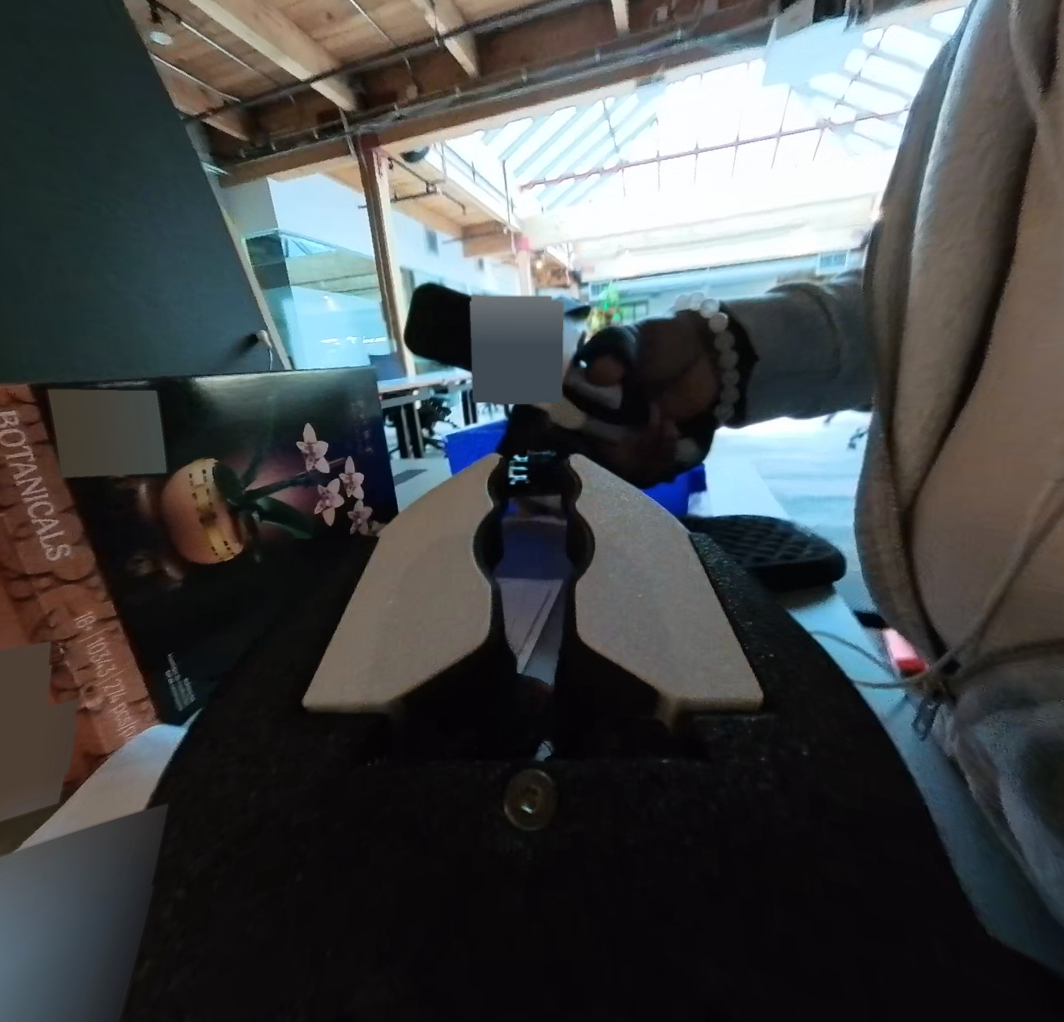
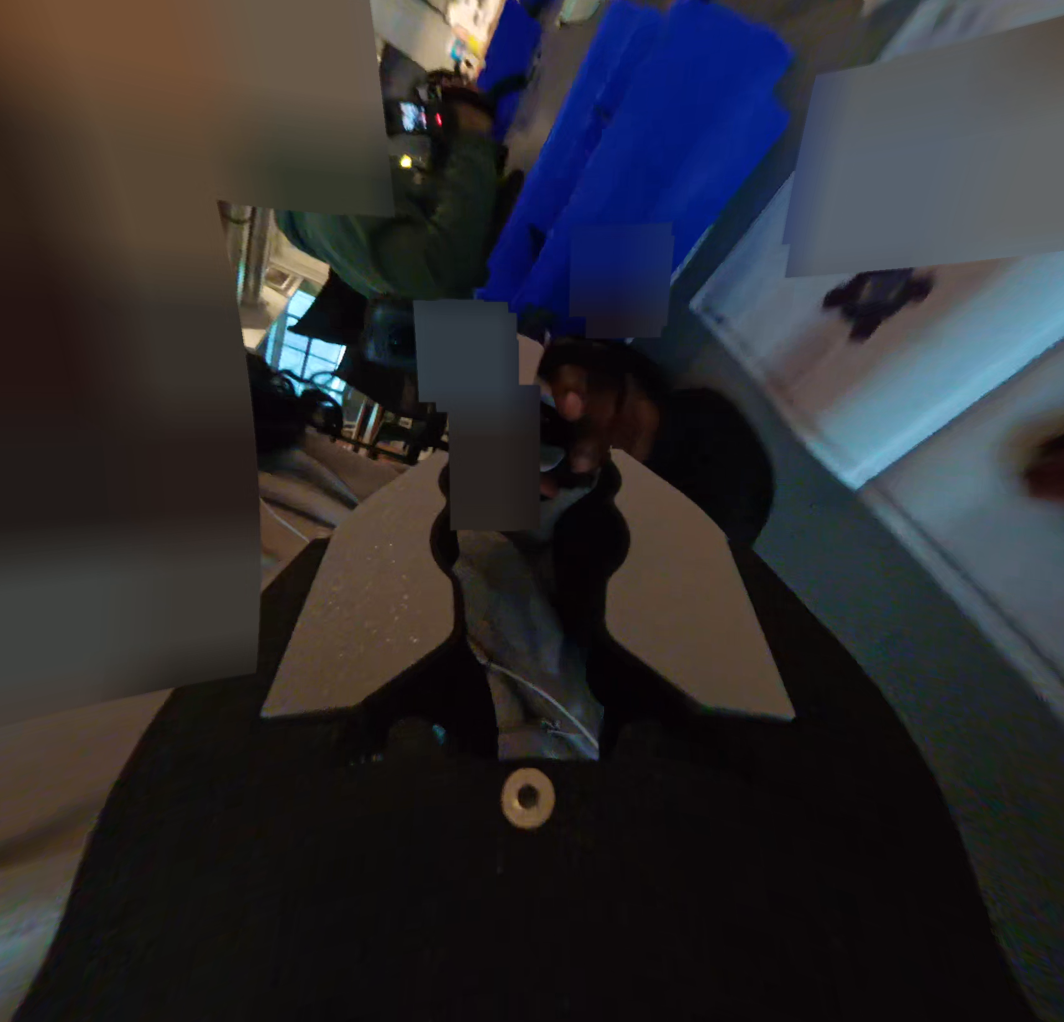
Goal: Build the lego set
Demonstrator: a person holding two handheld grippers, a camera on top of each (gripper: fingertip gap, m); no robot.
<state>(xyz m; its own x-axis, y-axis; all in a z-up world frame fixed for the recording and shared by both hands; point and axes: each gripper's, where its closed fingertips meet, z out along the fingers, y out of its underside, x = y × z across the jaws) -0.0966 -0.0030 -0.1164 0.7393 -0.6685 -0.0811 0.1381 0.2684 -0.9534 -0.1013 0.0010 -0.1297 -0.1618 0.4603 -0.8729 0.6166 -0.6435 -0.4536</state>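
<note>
the left gripper (image 1: 532, 476) is standing narrowly parted with a small black block with pale markings (image 1: 532, 472) lodged between its tips; the pads seem to be pinching it, perhaps to steady it off the table for the other hand. just beyond it, a hand (image 1: 650, 395) wearing a pale bead bracelet (image 1: 722, 355) is gripping the other tool near a blue bin (image 1: 679, 485). far left, a dark box printed with orchids (image 1: 259, 476) is leaning upright. the right gripper (image 2: 529, 476) is standing wider, but a masking patch is covering its tips, so i cannot tell what, if anything, it has. only the right view is showing the opposite hand (image 2: 604, 413) and stacked blue bins (image 2: 650, 148); only the left is showing the block.
</note>
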